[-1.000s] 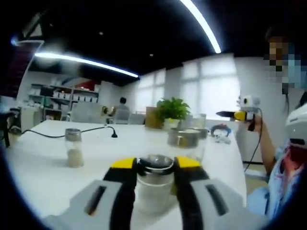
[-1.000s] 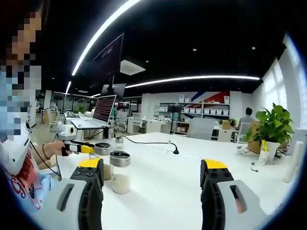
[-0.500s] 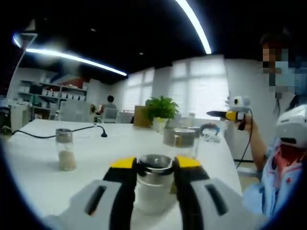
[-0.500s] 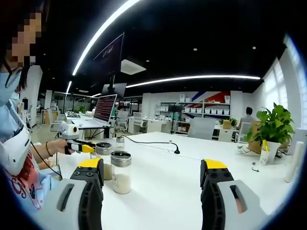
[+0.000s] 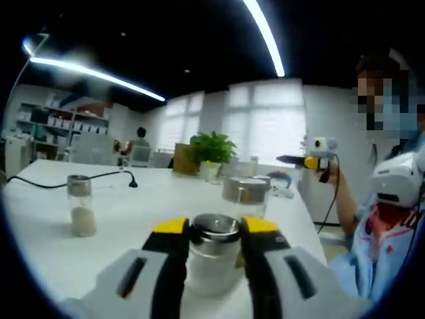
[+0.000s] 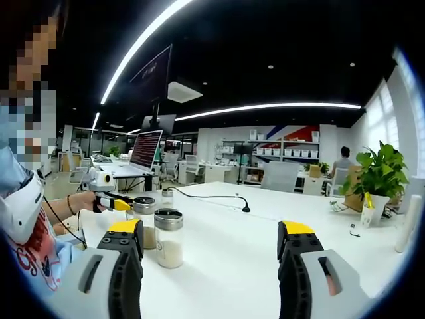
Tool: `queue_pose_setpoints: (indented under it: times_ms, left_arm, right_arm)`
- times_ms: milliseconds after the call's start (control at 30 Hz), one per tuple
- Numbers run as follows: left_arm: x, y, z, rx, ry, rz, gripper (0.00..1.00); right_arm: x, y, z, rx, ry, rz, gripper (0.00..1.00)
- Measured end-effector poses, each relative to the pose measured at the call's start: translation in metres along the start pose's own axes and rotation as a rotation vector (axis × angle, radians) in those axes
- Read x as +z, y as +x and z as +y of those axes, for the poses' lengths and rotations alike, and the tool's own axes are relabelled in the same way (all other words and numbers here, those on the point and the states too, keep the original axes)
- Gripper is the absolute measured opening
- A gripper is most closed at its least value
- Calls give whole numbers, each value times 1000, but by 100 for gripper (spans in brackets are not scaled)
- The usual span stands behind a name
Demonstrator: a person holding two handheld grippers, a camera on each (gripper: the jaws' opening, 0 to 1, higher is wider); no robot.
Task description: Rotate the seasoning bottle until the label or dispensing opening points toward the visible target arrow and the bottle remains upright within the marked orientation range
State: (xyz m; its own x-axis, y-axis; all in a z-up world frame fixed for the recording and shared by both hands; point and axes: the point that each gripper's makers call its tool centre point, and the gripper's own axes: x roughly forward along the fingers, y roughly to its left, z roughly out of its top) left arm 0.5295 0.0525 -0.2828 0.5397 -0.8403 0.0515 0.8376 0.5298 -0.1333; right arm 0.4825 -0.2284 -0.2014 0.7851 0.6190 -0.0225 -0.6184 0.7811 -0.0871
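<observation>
Two yellow-tipped jaws of the left claw press against either side of a seasoning bottle, a clear glass jar with a round dark metal cap that shines on top; its lower part looks pale and blurred, so any label or opening cannot be made out. It stands upright on the white worktop, near the edge closest to the person. Just behind it stands a second jar with a broad metal lid, and off towards the far left side a small shaker with a pale powder in its lower half stands apart. In the right gripper view the same group shows from the other side: a shaker with a dark cap half full of white grains, a jar just behind it, and the left claw reaching in level from the worktop's left edge, held in a hand with a cable trailing down. The right claw is held level above the worktop with its jaws spread wide and nothing between them. A black cable lies across the far side, and a potted plant stands by the right end.
</observation>
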Motion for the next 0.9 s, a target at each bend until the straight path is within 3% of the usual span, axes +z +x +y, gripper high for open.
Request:
queue_pose_setpoints:
  times_ms: [333, 567, 900]
  left_arm:
    - [-2, -2, 4, 23, 14, 39, 38]
    - [13, -7, 2, 35, 15, 2, 41]
    - [18, -22, -5, 103, 59, 42, 41]
  right_arm:
    - [-1, 1, 2, 4, 7, 9, 86]
    - [-3, 1, 5, 12, 6, 15, 86]
    - [-2, 0, 5, 14, 4, 14, 86]
